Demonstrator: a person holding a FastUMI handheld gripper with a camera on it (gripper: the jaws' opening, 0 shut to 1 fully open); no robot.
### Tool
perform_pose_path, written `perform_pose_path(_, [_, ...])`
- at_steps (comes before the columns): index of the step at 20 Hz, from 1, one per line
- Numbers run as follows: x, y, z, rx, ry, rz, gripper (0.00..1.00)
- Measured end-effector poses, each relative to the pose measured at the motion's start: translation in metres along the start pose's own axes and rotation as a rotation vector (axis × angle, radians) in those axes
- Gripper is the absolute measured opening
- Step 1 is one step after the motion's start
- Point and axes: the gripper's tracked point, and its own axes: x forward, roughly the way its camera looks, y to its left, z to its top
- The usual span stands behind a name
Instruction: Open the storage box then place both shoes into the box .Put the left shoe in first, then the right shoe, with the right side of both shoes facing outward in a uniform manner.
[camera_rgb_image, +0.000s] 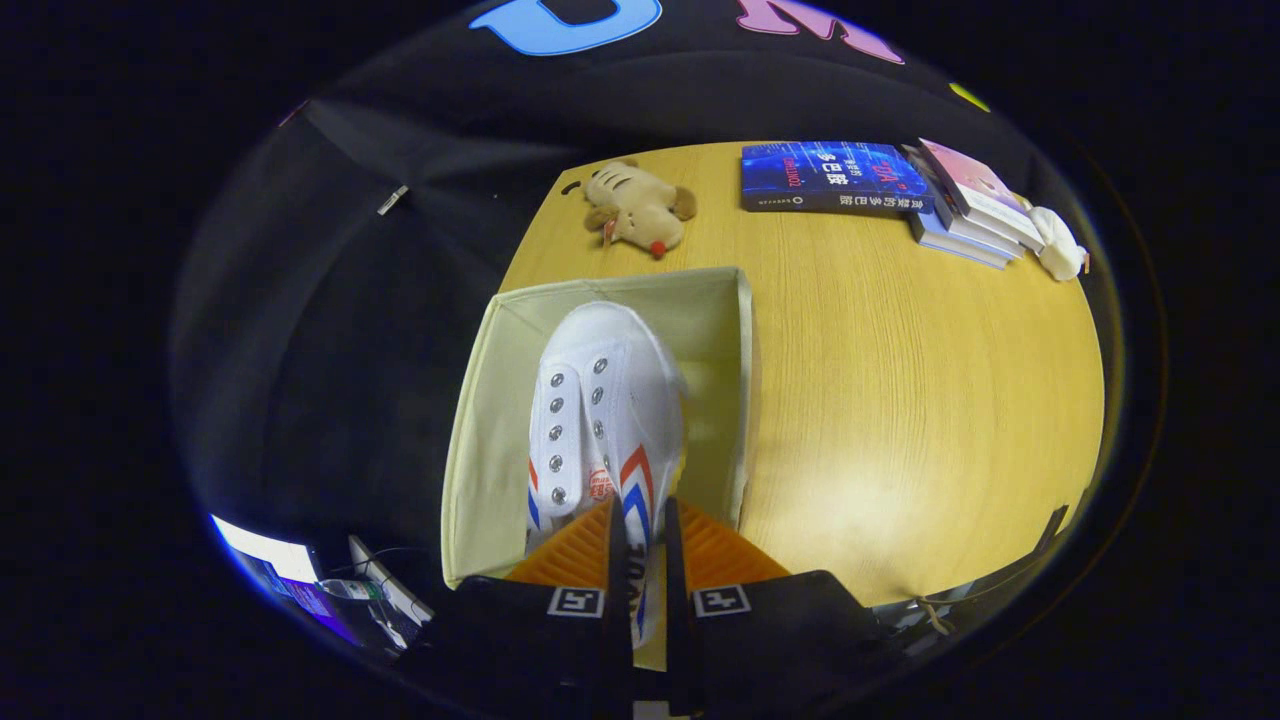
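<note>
Claw (640, 520) pinching the side wall of a white shoe (600, 410) with red and blue stripes, both fingers pressing on it. Dangling toe-first into the open cream storage box (480, 430), sitting at the near corner of the wooden bench (900, 400). Lying beyond the box: plush toy (635, 208), stack of books (880, 185)

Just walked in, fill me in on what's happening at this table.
A person is working a handheld gripper whose fingers are closed on the side of a white shoe with red and blue stripes. The shoe hangs toe-forward over or inside an open cream fabric storage box on the wooden table. No other shoe is visible in the box. Beyond the box lie a plush toy and a stack of books.
</note>
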Motion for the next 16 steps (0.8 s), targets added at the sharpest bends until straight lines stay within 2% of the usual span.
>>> perform_pose_path(1, [0.0,0.013,0.004,0.011,-0.017,0.046,0.33])
perform_pose_path(2, [-0.002,0.025,0.005,0.013,-0.024,0.088,0.37])
perform_pose_path(5, [-0.015,0.039,0.006,-0.044,-0.046,0.147,1.0])
perform_pose_path(11, [-0.07,0.018,0.024,-0.248,-0.228,0.13,0.99])
perform_pose_path(16, [-0.123,-0.025,0.054,-0.339,-0.407,0.09,0.99])
